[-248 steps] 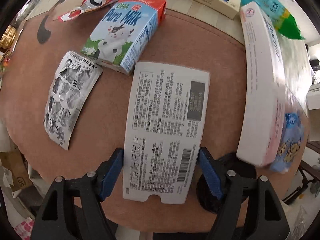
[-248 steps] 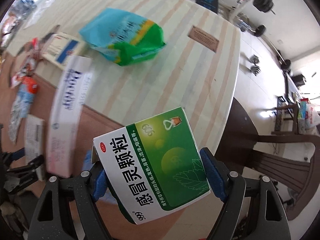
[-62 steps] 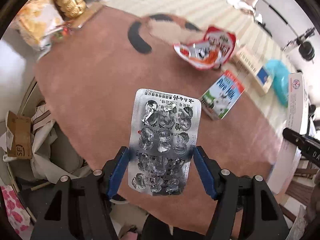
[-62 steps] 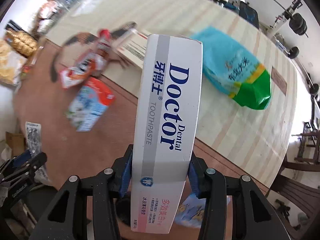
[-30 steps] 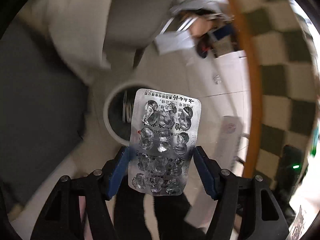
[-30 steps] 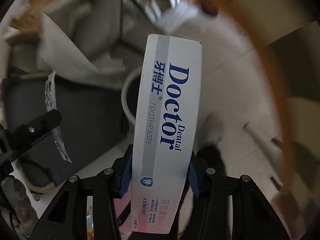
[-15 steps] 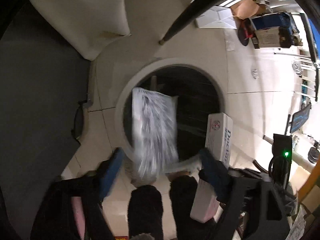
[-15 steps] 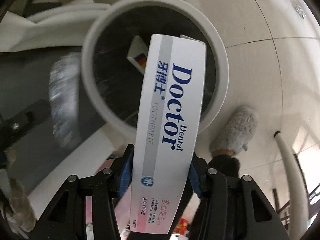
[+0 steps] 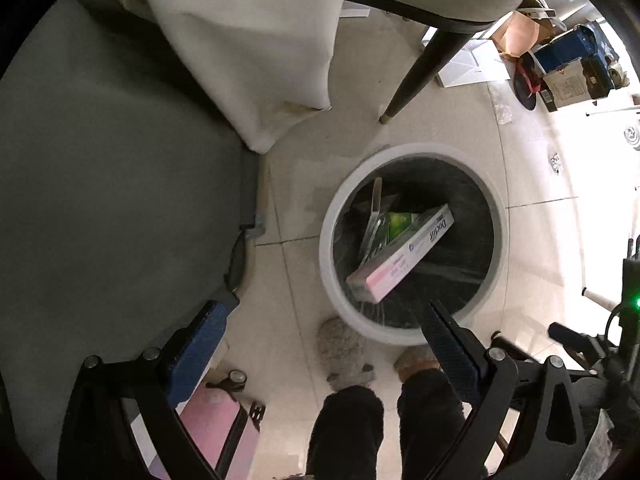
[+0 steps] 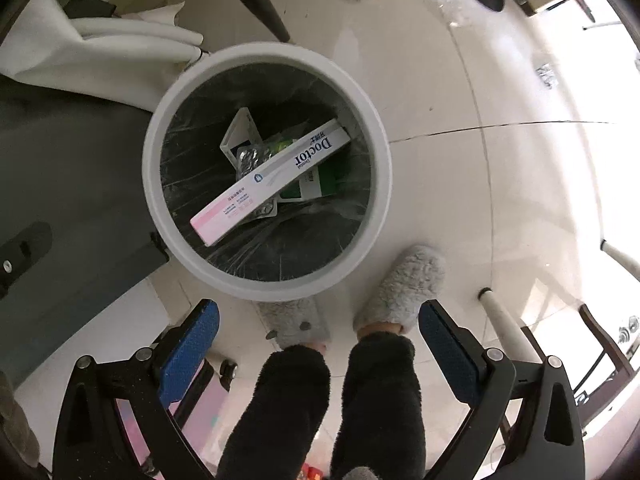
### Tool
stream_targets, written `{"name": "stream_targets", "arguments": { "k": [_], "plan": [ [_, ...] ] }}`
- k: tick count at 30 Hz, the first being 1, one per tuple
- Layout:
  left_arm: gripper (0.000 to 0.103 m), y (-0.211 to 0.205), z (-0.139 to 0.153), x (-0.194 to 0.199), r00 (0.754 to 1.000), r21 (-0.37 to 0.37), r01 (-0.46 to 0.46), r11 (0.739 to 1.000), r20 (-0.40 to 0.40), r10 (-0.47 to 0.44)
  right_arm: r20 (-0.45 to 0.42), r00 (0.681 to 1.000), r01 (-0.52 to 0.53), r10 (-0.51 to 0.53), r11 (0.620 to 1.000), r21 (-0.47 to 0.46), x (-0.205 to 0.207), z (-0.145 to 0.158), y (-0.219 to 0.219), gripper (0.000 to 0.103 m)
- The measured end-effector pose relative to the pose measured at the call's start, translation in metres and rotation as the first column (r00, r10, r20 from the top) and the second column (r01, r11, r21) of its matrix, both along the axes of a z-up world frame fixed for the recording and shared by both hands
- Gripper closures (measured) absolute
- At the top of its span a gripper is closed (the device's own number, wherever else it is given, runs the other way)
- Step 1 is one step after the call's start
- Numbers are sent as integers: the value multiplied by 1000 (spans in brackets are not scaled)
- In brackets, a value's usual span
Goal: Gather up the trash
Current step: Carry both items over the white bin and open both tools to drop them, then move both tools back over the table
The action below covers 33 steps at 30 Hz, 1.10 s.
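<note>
A round white trash bin with a black liner stands on the tiled floor; it also shows in the left wrist view. Inside lie the white and pink Doctor toothpaste box, also in the left wrist view, a silver blister pack, a green medicine box and a white box. My left gripper is open and empty above the floor beside the bin. My right gripper is open and empty above the bin's near rim.
The person's legs and grey fuzzy slippers stand just in front of the bin. A dark chair leg and white cloth hang beyond it. A pink item sits at the lower left. Boxes lie on the floor at the far right.
Both grippers opened. The blister pack and the toothpaste box dropped from them into the bin and now lie inside it.
</note>
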<state>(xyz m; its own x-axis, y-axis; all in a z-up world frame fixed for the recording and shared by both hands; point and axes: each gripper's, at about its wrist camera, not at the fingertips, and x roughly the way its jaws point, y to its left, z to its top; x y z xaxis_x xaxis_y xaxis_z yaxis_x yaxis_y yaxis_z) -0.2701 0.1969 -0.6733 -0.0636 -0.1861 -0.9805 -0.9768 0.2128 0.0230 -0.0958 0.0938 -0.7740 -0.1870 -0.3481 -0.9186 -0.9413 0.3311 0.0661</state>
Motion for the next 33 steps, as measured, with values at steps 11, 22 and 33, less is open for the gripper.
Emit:
{"name": "stream_targets", "arguments": {
  "k": [11, 22, 33],
  "plan": [
    [3, -23, 89, -10, 1000, 33, 4, 999, -23, -3, 49, 999, 19, -23, 997, 81, -2, 108, -3, 2],
    [3, -50, 233, -11, 999, 103, 36, 994, -5, -36, 5, 997, 77, -79, 977, 198, -4, 278, -23, 2],
    [3, -51, 386, 106, 961, 330, 261, 907, 2, -277, -14, 900, 407, -435, 830, 381, 124, 462, -76, 2]
  ]
}}
